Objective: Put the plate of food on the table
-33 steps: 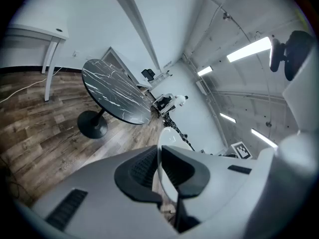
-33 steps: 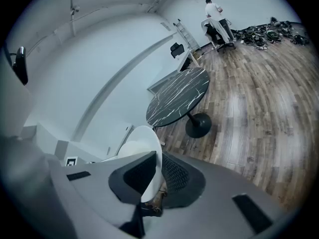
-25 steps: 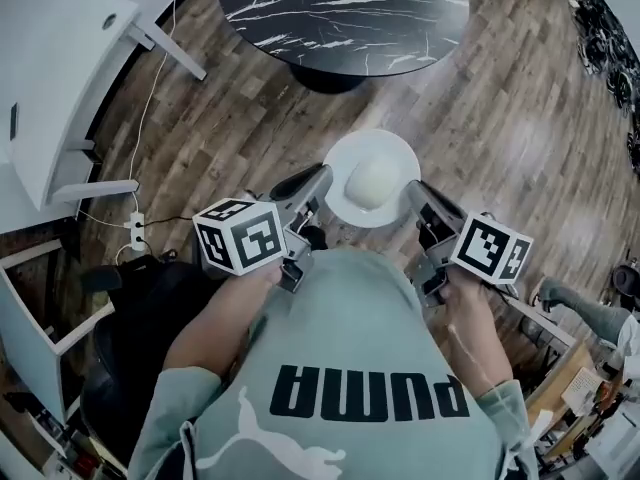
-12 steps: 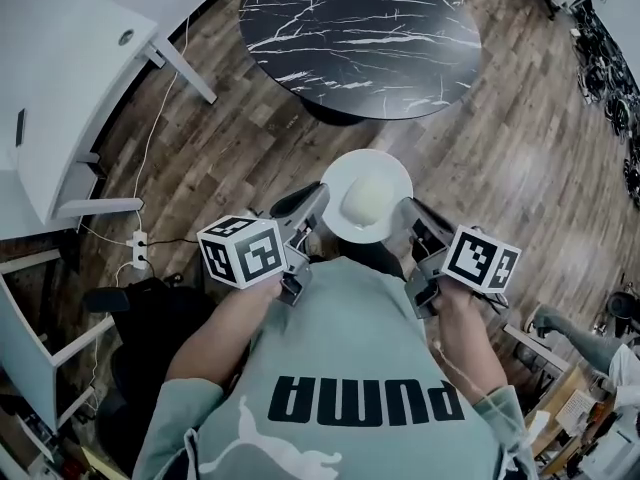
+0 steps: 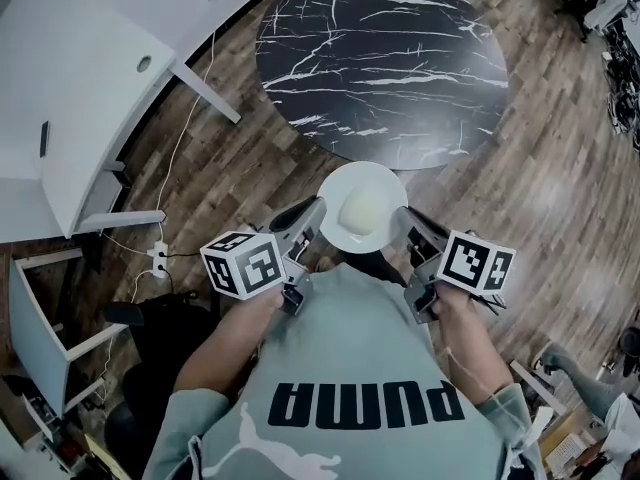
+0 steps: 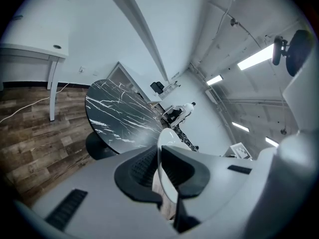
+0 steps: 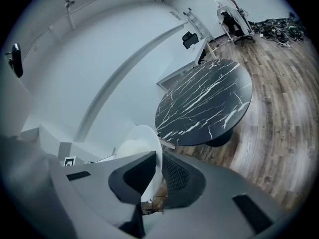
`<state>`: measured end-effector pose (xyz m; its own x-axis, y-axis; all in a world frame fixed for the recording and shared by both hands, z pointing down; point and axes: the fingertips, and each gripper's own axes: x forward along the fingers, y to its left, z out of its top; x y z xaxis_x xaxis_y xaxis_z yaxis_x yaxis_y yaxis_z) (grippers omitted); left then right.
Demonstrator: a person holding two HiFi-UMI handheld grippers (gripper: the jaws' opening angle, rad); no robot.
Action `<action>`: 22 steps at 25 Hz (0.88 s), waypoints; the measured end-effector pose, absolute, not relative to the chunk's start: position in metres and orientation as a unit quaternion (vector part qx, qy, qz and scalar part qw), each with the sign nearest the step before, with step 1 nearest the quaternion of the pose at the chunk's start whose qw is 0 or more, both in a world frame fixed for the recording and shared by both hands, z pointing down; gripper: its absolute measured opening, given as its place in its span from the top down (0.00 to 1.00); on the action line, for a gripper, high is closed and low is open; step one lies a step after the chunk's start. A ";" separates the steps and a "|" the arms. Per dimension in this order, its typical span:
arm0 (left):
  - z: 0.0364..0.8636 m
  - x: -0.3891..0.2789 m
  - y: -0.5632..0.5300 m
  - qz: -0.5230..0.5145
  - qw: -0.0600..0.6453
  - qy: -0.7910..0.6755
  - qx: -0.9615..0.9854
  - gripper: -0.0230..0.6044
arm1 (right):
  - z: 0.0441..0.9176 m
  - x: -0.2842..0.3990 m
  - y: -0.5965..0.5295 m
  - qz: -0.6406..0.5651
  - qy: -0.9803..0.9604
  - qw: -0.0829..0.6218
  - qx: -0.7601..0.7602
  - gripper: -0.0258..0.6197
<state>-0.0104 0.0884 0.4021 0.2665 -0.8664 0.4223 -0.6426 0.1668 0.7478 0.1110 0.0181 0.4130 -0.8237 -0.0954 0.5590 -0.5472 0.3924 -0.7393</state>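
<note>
In the head view, a white plate (image 5: 345, 180) is held in the air over the wooden floor (image 5: 230, 168), close to the person's chest. A pale mound of food (image 5: 366, 208) is seen on its middle. The plate's rim is gripped at about 8 o'clock by the left gripper (image 5: 316, 208) and at about 4 o'clock by the right gripper (image 5: 407, 216). The round black marble table (image 5: 380, 58) lies at 12 o'clock from the plate, its near edge just beyond the far rim.

In the left gripper view, the jaws of the left gripper (image 6: 160, 171) are clamped on the thin edge of the plate (image 6: 163, 143), with the table (image 6: 119, 118) seen past them at 10 o'clock.

In the right gripper view, the jaws of the right gripper (image 7: 159, 176) are closed on the plate (image 7: 147, 138); the food (image 7: 130, 148) is seen on it, and the table (image 7: 204, 106) lies at 1 o'clock.
</note>
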 end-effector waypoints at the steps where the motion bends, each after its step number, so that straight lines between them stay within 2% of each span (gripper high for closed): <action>1: 0.401 -0.014 0.078 -0.115 0.478 -0.599 0.632 0.91 | 0.413 0.107 0.006 0.514 -0.806 0.221 0.193 0.90; 12: 0.403 -0.024 -0.025 -0.102 0.467 -0.632 0.610 0.91 | 0.418 0.092 -0.104 0.514 -0.814 0.221 0.154 0.90; 22: 0.401 -0.035 -0.075 -0.087 0.454 -0.638 0.616 0.91 | 0.417 0.080 -0.154 0.504 -0.825 0.203 0.156 0.90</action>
